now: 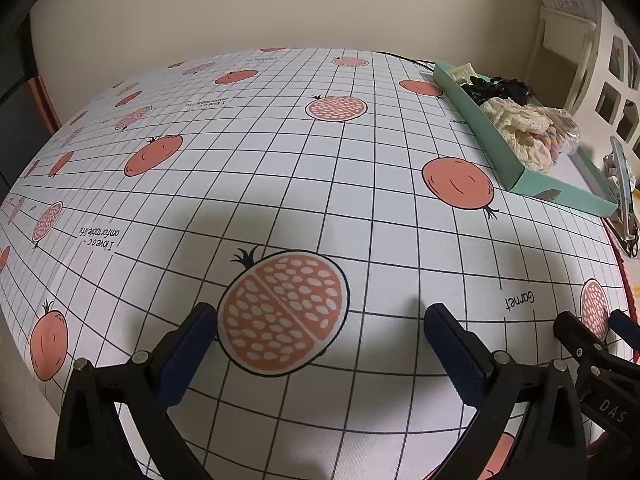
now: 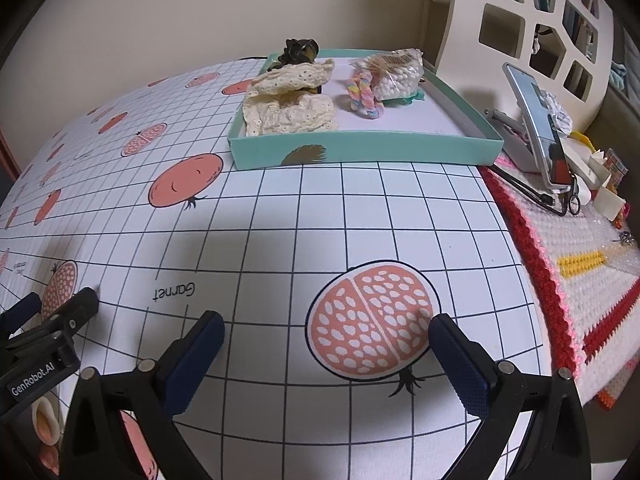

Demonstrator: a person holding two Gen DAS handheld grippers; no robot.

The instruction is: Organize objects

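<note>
A teal box (image 2: 360, 152) (image 1: 492, 140) sits at the far right of the table. Inside it lie cream lace fabric (image 2: 288, 108) (image 1: 520, 128), a black item (image 2: 300, 50) (image 1: 500, 88), a pastel twisted rope (image 2: 366, 94) and a bag of cotton swabs (image 2: 400, 74). My left gripper (image 1: 320, 320) hovers open over a pomegranate print, nothing between its fingers. My right gripper (image 2: 326, 332) is also open and empty, low over the cloth in front of the box. The right gripper's tip (image 1: 576, 332) shows at the left wrist view's lower right, and the left gripper's tip (image 2: 76, 308) at the right wrist view's lower left.
A grid tablecloth (image 1: 280, 168) with pomegranate prints covers the table. Right of it lies a knitted red, white and yellow mat (image 2: 580, 280) with a phone on a stand (image 2: 540, 128), a cable and small clutter. A white shelf (image 2: 532, 28) stands behind.
</note>
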